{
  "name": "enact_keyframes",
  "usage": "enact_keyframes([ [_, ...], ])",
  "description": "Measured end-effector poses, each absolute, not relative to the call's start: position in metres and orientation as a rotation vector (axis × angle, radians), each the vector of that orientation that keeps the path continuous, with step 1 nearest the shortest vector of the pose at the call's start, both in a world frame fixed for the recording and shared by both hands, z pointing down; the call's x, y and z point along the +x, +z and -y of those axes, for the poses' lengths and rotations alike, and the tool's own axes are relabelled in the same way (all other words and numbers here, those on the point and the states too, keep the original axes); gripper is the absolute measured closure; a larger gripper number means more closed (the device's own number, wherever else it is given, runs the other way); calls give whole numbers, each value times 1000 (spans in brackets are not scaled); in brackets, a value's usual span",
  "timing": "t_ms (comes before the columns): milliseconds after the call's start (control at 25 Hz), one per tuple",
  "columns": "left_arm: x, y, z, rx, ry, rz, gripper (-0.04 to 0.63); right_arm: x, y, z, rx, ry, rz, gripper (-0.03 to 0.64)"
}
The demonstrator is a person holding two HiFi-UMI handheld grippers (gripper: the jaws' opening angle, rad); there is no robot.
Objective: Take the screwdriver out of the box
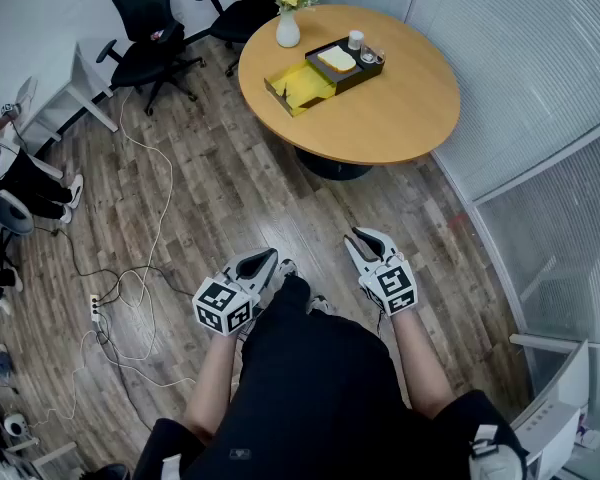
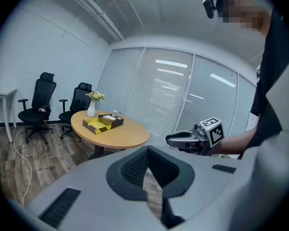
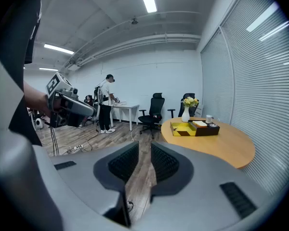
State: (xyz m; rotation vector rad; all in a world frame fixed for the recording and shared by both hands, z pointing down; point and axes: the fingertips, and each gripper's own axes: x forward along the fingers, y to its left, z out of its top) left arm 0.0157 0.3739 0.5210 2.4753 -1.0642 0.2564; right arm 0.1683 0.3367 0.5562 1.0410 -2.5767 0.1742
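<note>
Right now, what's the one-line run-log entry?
stage: before reach | left claw: shut, empty | right claw: shut, empty | box: on round table, untouched | screwdriver: not made out

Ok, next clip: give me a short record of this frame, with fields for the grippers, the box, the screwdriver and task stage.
left gripper: fingers together, empty
right gripper: fingers together, empty
box: open, on the round table, far from both grippers
screwdriver: not discernible at this range
vase: holds flowers, beside the box
stage: box not yet reached
</note>
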Motion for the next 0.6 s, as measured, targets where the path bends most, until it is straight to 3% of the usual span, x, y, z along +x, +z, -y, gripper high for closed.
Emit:
enact_keyframes([
  [600, 17, 525, -371, 2477, 264, 1035, 592, 176, 560, -327, 1088, 243, 2575, 560],
])
